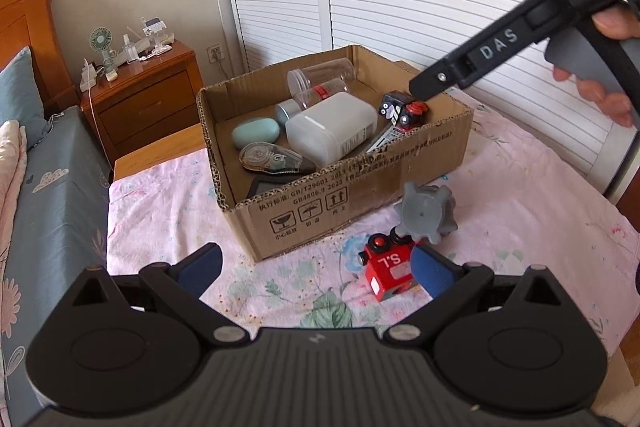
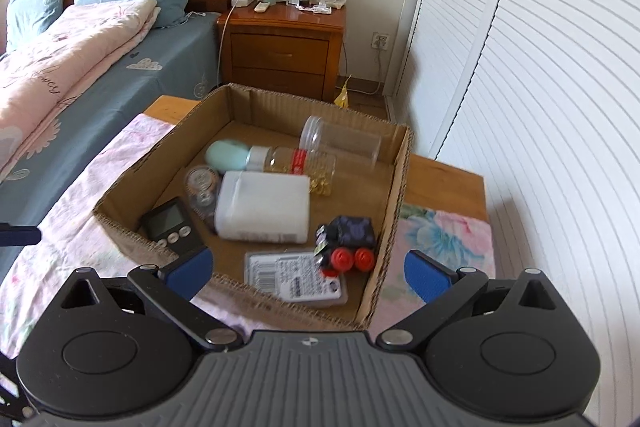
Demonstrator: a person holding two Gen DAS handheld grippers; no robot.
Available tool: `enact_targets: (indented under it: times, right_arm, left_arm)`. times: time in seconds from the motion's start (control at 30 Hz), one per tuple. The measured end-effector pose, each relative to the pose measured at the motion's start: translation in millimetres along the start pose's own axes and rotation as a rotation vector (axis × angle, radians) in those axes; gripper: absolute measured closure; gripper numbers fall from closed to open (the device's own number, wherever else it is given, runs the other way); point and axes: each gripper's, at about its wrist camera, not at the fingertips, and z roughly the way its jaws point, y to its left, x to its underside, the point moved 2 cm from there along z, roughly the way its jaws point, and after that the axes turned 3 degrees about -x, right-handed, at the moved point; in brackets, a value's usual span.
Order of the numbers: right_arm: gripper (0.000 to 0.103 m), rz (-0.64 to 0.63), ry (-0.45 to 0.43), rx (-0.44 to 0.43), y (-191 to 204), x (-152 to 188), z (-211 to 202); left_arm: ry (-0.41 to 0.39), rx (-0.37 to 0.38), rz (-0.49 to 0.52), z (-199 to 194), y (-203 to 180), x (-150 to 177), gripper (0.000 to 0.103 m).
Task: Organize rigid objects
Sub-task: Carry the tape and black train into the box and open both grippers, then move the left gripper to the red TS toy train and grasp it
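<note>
A cardboard box (image 1: 360, 195) sits on the floral cloth. It holds a white plastic container (image 1: 332, 131), clear jars (image 1: 320, 75), a mint case (image 1: 256, 133), a tape dispenser (image 1: 268, 157) and a black toy train car with red wheels (image 1: 404, 109). A red toy train (image 1: 390, 267) and a grey knobbed piece (image 1: 426, 213) lie on the cloth in front of the box. My left gripper (image 1: 316, 271) is open, its right finger beside the red train. My right gripper (image 2: 308, 277) is open and empty above the box's near edge (image 2: 304, 311), over the black train car (image 2: 348, 239) and a small packet (image 2: 296, 279).
A wooden nightstand (image 2: 282, 47) with a small fan and bottles stands beyond the box. A bed (image 2: 80, 59) with blue sheet and pink quilt lies to the left. White louvred doors (image 2: 540, 87) stand on the right. A timer (image 2: 170, 225) lies in the box.
</note>
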Motion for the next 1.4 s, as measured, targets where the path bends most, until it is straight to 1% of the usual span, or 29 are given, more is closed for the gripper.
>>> enact_targets:
  times: [0.2,0.33,0.43,0.57,0.7,0.87,0.93,1.2,1.33,1.4]
  right_arm:
    - [0.0,0.03,-0.001,-0.043,13,18,-6]
    - [0.0,0.07,0.002,-0.073,21,32,-1]
    - [0.0,0.113,0.006,-0.103,27,41,7]
    - [0.0,0.139,0.005,-0.087,36,56,19]
    - [0.0,0.184,0.005,-0.077,36,69,27]
    - [0.0,0.189,0.02,-0.013,28,81,28]
    - [0.0,0.203,0.008,-0.026,21,86,23]
    - [0.0,0.302,-0.034,-0.01,-11,100,5]
    - [0.0,0.361,-0.039,0.014,-31,110,0]
    - [0.0,0.378,-0.032,0.045,-41,115,-3]
  left_arm:
    - [-0.009,-0.018,0.001,-9,-3,8,0.003]
    - [-0.018,-0.052,-0.005,-14,-3,18,0.003]
    - [-0.012,-0.045,-0.034,-17,-2,25,0.003]
    - [-0.012,-0.045,-0.086,-20,1,33,0.003]
    - [-0.001,-0.041,-0.141,-19,6,40,0.003]
    - [0.019,-0.042,-0.174,-16,10,45,0.003]
    - [0.024,-0.042,-0.178,-15,11,46,0.003]
    - [0.04,-0.043,-0.19,-13,9,46,0.003]
    - [0.047,-0.046,-0.186,-11,7,46,0.003]
    - [0.048,-0.045,-0.186,-11,6,46,0.003]
